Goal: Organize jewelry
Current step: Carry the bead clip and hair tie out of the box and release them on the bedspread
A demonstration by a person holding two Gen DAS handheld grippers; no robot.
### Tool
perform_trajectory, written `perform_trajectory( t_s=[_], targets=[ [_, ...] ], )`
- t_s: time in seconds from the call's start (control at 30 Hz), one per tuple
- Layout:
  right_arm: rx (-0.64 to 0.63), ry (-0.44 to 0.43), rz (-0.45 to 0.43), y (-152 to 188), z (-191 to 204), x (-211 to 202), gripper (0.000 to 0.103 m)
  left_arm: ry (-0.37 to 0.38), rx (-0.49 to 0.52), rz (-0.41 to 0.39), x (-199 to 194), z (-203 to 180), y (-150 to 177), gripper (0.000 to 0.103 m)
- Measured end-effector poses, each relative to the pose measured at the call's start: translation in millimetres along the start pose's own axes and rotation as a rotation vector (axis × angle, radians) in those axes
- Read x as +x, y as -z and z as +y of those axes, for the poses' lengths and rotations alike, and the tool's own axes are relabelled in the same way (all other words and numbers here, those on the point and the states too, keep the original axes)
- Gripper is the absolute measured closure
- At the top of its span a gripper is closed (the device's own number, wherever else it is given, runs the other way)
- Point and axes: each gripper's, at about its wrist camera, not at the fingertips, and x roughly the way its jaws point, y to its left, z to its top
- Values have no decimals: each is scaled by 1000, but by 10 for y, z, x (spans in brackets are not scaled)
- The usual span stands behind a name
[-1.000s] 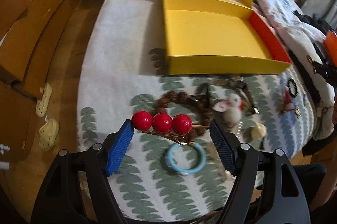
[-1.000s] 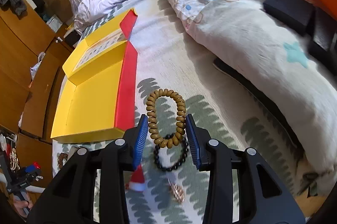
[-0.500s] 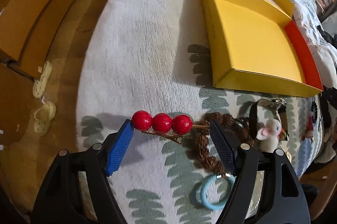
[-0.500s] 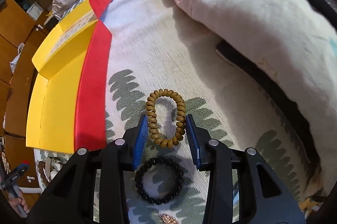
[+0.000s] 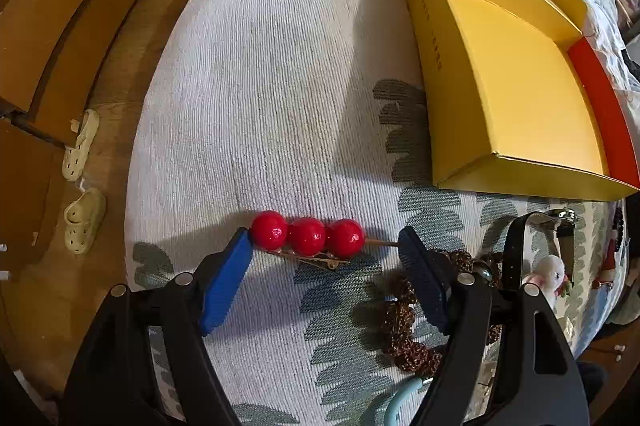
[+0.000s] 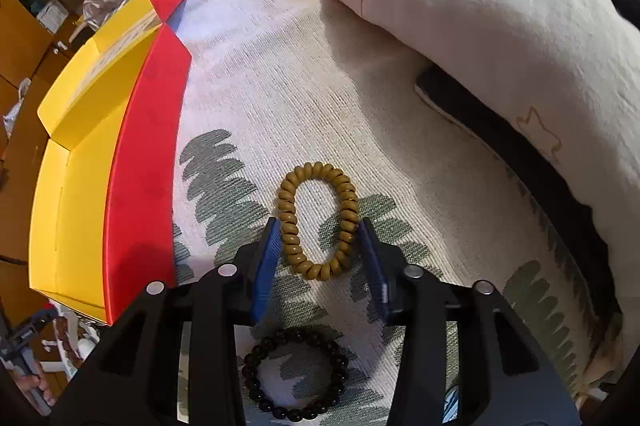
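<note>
A hair clip with three red balls [image 5: 307,236] on a thin stick is held lengthwise in my left gripper [image 5: 322,242]. One blue pad presses the end ball and the other the stick's tip, just above the leaf-patterned bedspread [image 5: 280,85]. The yellow box [image 5: 520,97] lies open to the right. My right gripper [image 6: 318,234] points down at the bedspread, its jaws opening around a mustard spiral hair tie [image 6: 288,222]. The tie rests by the left pad, with a slim gap at the right pad. The box's red flap [image 6: 148,145] lies to the left.
A brown knobbly bracelet [image 5: 404,326], a light blue ring [image 5: 400,402], a black strap [image 5: 516,250] and a small plush toy [image 5: 548,270] lie at my left gripper's right. A black bead bracelet [image 6: 296,374] lies under the right gripper. A duvet [image 6: 500,25] bulges right. Slippers [image 5: 82,218] are on the floor.
Both grippers have sunk closer to the bedspread. The left one carried the clip leftward, away from the blue ring. The right jaws have widened and the hair tie has spread rounder.
</note>
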Motion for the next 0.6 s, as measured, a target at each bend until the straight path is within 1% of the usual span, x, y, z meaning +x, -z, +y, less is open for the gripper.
perform_trajectory(
  t_s=[0.23, 0.3, 0.37, 0.4, 0.47, 0.53, 0.6],
  targets=[
    [-26, 13, -36, 46, 65, -134, 50, 10, -1, -2, -76, -82, 12, 29],
    [-25, 0, -44, 60, 72, -183, 46, 15, 4, -12, -131, -87, 32, 28],
    [-32, 3, -55, 83, 94, -225, 35, 9, 10, -26, -197, -119, 42, 25],
    [-38, 8, -61, 97, 109, -242, 33, 8, 12, -34, -215, -109, 46, 23],
    [-48, 15, -70, 130, 141, -274, 30, 10, 19, -47, -259, -152, 67, 23],
    [-52, 14, -82, 176, 165, -323, 30, -5, 29, -65, -311, -191, 103, 21],
    [-68, 19, -93, 222, 212, -373, 28, -38, 49, -100, -390, -265, 179, 18]
  ],
)
